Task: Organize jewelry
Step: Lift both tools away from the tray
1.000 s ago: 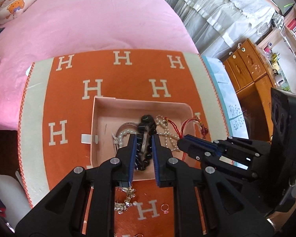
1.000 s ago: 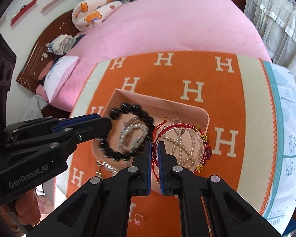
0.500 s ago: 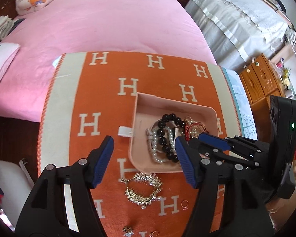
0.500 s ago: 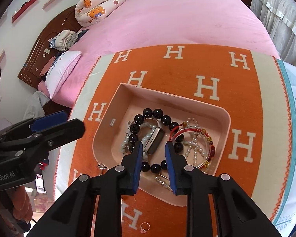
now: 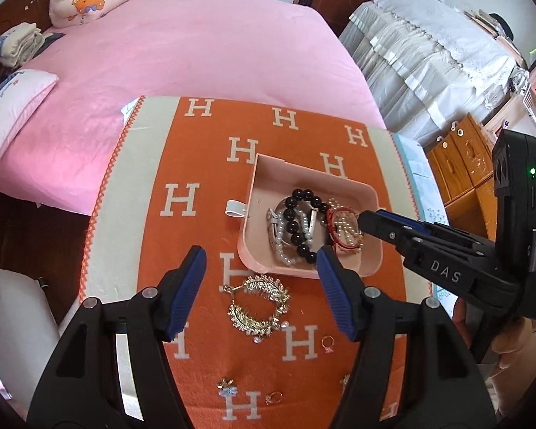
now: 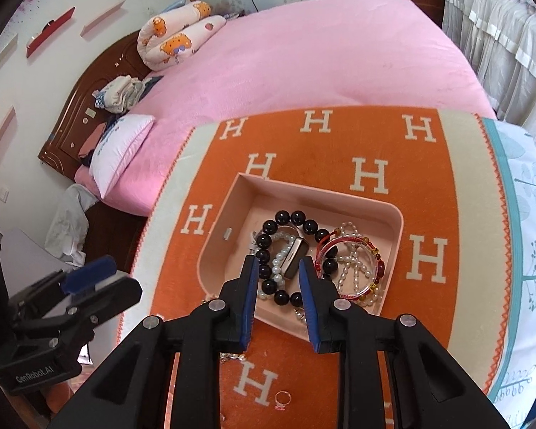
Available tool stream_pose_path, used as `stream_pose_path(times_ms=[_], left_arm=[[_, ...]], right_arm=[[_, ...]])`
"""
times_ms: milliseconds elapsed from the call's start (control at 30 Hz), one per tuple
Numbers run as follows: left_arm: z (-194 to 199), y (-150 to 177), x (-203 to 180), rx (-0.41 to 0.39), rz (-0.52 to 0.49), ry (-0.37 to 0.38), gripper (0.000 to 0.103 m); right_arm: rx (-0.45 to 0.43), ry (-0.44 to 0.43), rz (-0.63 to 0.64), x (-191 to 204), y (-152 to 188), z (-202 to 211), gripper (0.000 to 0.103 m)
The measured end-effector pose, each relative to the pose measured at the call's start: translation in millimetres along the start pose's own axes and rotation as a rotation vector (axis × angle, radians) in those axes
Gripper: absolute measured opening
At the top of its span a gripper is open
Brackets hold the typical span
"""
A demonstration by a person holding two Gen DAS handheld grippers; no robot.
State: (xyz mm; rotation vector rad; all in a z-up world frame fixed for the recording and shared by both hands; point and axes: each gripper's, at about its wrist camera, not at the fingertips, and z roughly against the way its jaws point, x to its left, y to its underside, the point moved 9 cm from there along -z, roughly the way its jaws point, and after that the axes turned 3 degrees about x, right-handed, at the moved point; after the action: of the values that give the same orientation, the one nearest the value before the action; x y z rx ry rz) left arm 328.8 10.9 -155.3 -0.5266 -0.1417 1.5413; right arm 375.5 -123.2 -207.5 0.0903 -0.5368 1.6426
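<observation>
On the orange blanket (image 5: 196, 236): pink tray (image 5: 257, 178) holding black bead bracelet (image 5: 296, 227); gold bracelet (image 5: 259, 304) lying loose just outside. Left hand-held gripper (image 5: 261, 286) wide open, empty; right hand-held gripper (image 6: 278, 286) slightly open, empty. Judged next: grasp gold bracelet.

**Bright daylight, heavy fisheye bend**

Both wrist views are evenly and brightly lit; soft daylight seems to come from about 2 o'clock. The pink bedspread (image 5: 203, 53) shows a pale sheen, with no harsh glare. Shadows are faint. Focus is crisp at centre. Straight edges bow outward, and black vignetting fills the corners, strongest at 7 and 11 o'clock.
</observation>
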Motion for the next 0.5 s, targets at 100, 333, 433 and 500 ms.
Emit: stream_pose_path(times_ms=[100,333,433,500], left_arm=[[14,4,-4,-0.023,-0.007,0.001,0.062],[42,18,-9,-0.053,-0.026,-0.005,0.062],[52,30,-11,-0.06,-0.048,-0.013,0.062],[56,36,-11,-0.061,-0.058,-0.021,0.062]], right_arm=[[-0.02,0.0,-0.003,4,4,15,0.024],[-0.052,0.017,0.004,13,28,45,0.024],[-0.051,0.027,0.001,15,46,54,0.024],[-0.051,0.033,-0.005,15,59,59,0.024]])
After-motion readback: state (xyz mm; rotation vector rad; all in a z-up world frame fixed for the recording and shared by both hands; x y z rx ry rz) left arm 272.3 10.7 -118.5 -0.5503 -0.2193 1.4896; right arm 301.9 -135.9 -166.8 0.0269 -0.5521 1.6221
